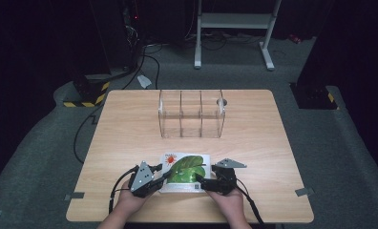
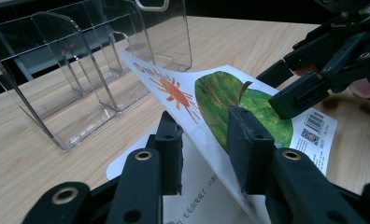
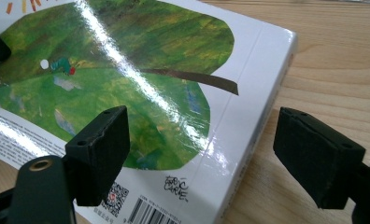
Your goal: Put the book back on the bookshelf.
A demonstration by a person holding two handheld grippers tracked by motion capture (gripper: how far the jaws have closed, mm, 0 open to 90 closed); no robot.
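A picture book [image 1: 184,169] with a green leaf and an orange sun on its white cover lies near the front edge of the wooden table [image 1: 130,124]. My left gripper [image 1: 164,177] is at the book's left edge. In the left gripper view the cover [image 2: 220,93] is lifted and curved, and it runs between the jaws of my left gripper [image 2: 206,135], which is shut on it. My right gripper [image 1: 199,181] is at the book's front right corner. It stands open [image 3: 202,140], one jaw over the cover [image 3: 127,70] and the other over bare table past the book's edge.
A clear plastic organizer [image 1: 192,114] with three compartments stands at the middle of the table, beyond the book. It also appears in the left gripper view [image 2: 80,84]. On the floor behind the table are a white metal stand [image 1: 235,21] and cables [image 1: 151,62].
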